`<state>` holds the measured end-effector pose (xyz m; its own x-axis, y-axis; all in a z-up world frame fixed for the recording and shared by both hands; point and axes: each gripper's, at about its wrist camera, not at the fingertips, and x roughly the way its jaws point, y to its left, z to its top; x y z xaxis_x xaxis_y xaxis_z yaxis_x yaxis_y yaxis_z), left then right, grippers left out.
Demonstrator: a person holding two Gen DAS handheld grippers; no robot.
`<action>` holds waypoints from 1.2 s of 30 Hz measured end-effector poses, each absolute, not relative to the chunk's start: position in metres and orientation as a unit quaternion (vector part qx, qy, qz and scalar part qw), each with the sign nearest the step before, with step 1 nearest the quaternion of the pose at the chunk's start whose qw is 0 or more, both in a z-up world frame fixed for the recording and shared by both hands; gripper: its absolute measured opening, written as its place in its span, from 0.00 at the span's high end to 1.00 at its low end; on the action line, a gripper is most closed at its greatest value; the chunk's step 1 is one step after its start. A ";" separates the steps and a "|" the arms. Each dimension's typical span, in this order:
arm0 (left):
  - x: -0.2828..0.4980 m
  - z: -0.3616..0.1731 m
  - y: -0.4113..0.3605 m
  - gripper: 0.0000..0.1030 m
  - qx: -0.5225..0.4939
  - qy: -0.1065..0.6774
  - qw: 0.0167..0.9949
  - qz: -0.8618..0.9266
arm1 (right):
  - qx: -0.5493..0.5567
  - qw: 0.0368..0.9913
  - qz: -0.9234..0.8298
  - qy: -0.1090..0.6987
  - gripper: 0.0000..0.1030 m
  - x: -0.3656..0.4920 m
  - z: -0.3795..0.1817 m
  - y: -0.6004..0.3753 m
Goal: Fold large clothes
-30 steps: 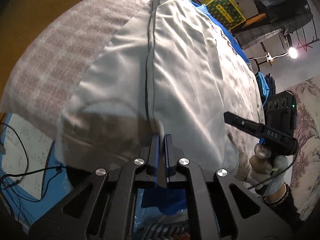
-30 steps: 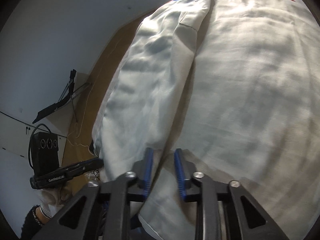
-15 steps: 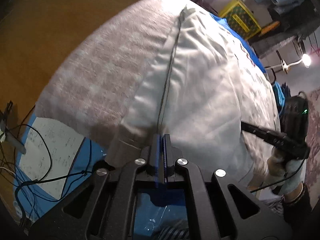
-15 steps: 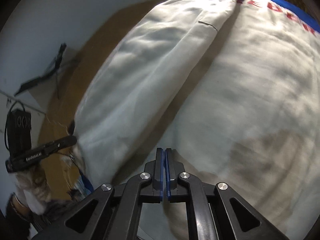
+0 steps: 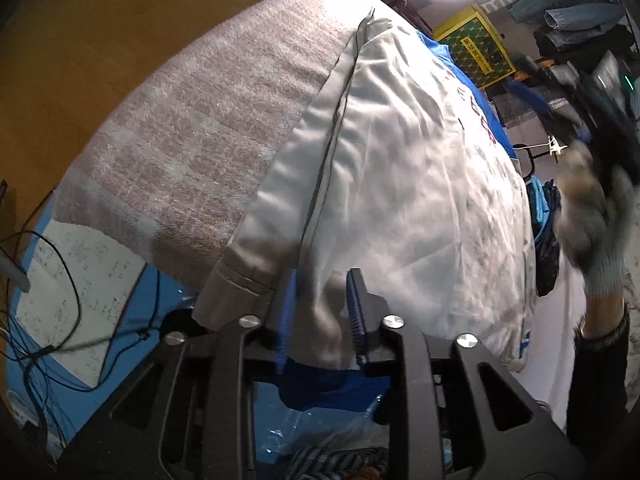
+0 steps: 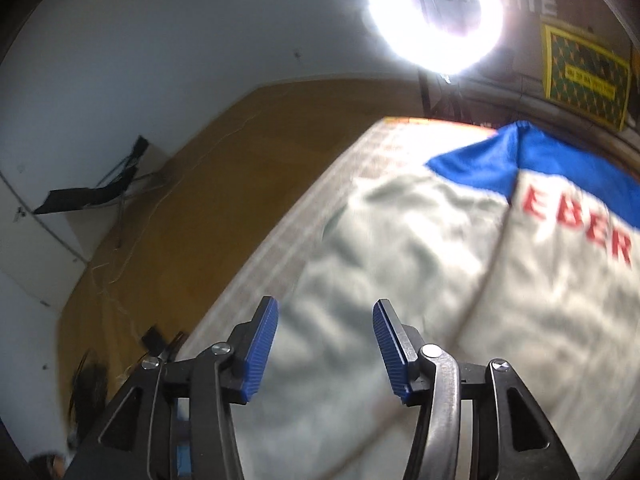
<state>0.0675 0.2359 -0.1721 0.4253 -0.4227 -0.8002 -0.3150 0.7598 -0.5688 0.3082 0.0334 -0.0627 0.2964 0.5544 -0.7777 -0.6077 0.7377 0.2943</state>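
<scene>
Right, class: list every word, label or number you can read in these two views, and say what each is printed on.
"EBER": red letters on the white and blue garment, right wrist view; the word runs out of frame.
Same red lettering, left wrist view: too blurred to read.
Yellow and green crate: label too small.
Printed white sheet: marks too small.

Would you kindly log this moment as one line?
left gripper: open, astride hem | right gripper: open | white-and-blue jacket: flat on grey blanket
</scene>
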 end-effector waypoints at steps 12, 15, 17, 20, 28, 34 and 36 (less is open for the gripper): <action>0.084 -0.183 0.241 0.77 -0.348 0.550 0.758 -0.050 | -0.100 0.819 0.276 0.494 0.40 0.403 -0.141 0.153; 0.087 -0.183 0.237 0.77 -0.330 0.553 0.764 -0.049 | -0.141 0.820 0.240 0.499 0.40 0.416 -0.168 0.168; 0.089 -0.185 0.234 0.80 -0.321 0.557 0.765 -0.050 | -0.159 0.822 0.225 0.498 0.42 0.416 -0.177 0.172; 0.089 -0.185 0.233 0.92 -0.311 0.557 0.768 -0.049 | -0.180 0.826 0.219 0.487 0.75 0.414 -0.185 0.177; 0.086 -0.167 0.248 0.97 -0.278 0.527 0.803 0.008 | -0.140 0.856 0.226 0.444 0.97 0.416 -0.160 0.176; 0.082 -0.181 0.247 0.94 -0.288 0.545 0.787 0.015 | -0.171 0.832 0.263 0.457 0.66 0.409 -0.172 0.185; 0.081 -0.174 0.250 0.92 -0.277 0.534 0.799 0.024 | -0.142 0.836 0.283 0.448 0.65 0.399 -0.148 0.167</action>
